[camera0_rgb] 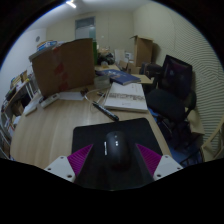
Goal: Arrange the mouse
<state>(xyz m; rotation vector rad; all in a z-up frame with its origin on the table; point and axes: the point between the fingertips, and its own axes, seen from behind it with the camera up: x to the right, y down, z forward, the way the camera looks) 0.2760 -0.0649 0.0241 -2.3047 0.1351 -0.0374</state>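
A black mouse (114,150) with a scroll wheel sits between my gripper's (114,168) two fingers, and its sides reach both magenta pads (82,160). The fingers are shut on it. The mouse is over a black mouse mat (92,132) that lies on the near part of a wooden table (50,125). I cannot tell whether the mouse rests on the mat or hangs just above it. The rear of the mouse is hidden in the dark between the fingers.
A large cardboard box (62,65) stands at the back left of the table. A white keyboard (125,96) lies beyond the mat to the right, with a dark pen-like thing (104,109) beside it. A black office chair (176,82) stands at the right.
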